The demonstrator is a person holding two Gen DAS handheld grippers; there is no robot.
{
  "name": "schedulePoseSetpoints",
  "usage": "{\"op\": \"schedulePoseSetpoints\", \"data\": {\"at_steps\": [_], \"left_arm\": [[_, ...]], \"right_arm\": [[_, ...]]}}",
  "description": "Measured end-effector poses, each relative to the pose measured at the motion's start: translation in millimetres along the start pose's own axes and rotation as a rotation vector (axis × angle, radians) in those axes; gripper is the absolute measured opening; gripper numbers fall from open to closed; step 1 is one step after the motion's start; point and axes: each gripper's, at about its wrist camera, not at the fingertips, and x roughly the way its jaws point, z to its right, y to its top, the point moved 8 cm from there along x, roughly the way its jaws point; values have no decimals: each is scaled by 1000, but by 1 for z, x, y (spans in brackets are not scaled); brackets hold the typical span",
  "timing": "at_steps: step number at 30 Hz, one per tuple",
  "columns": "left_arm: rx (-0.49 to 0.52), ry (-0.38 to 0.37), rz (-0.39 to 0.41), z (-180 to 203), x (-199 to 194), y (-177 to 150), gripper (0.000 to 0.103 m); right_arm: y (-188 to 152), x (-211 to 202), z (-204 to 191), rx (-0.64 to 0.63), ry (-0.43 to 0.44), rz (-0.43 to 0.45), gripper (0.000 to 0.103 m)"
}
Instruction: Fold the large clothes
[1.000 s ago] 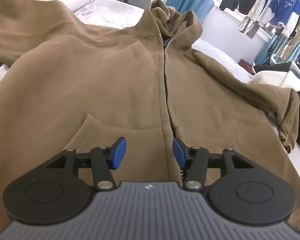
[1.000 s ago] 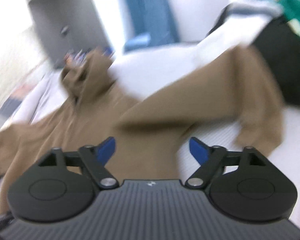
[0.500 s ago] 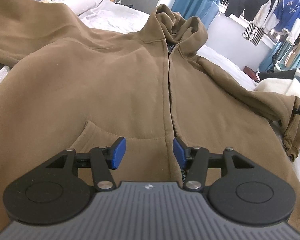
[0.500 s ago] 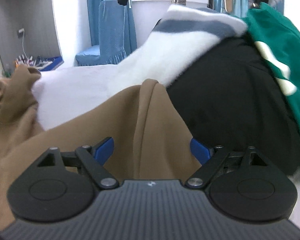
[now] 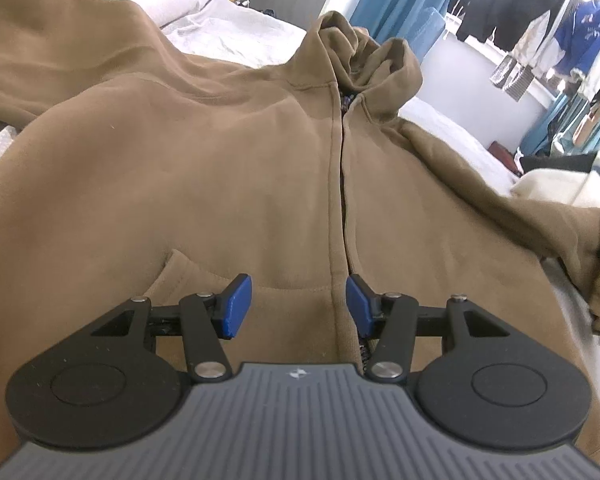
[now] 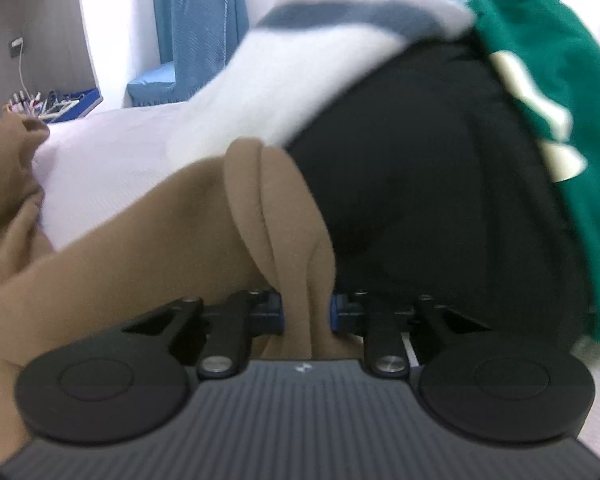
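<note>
The brown zip-up fleece hoodie [image 5: 228, 184] lies flat on the white bed [image 5: 236, 36]. The right gripper [image 6: 306, 314], jaws just closing, pinches its sleeve cuff [image 6: 288, 216] for folding inward; the left gripper [image 5: 298, 304] hovers open above the hem.

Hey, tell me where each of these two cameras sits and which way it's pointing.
Left wrist: rides the left gripper, looking down over the zipped front of the brown hoodie toward its hood; jaws open, holding nothing.
Right wrist: rides the right gripper, facing the clothes pile; jaws have just closed on the sleeve cuff.
Shared: the hoodie and the white bed.
</note>
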Motion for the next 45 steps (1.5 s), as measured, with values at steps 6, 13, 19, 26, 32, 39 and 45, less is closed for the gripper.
{"op": "schedulePoseSetpoints", "data": {"at_steps": [6, 13, 19, 26, 32, 39, 45], "left_arm": [[-36, -40, 10, -3, -18, 4, 58], [-99, -101, 64, -14, -49, 14, 58], [-188, -152, 85, -33, -71, 17, 58], [-319, -223, 107, -63, -89, 24, 58], [-438, -285, 118, -86, -90, 33, 58], [-463, -270, 117, -100, -90, 38, 58], [-419, -256, 75, -93, -85, 32, 58]], "right_arm": [[33, -104, -9, 41, 153, 4, 20], [63, -239, -96, 5, 384, 22, 20], [40, -298, -203, -28, 591, 12, 20], [-32, -317, -330, 8, 844, -109, 20], [-52, -310, -387, 146, 1004, -96, 20], [-139, -262, -392, 203, 1016, -162, 21], [-251, -209, -376, 75, 883, -495, 32]]}}
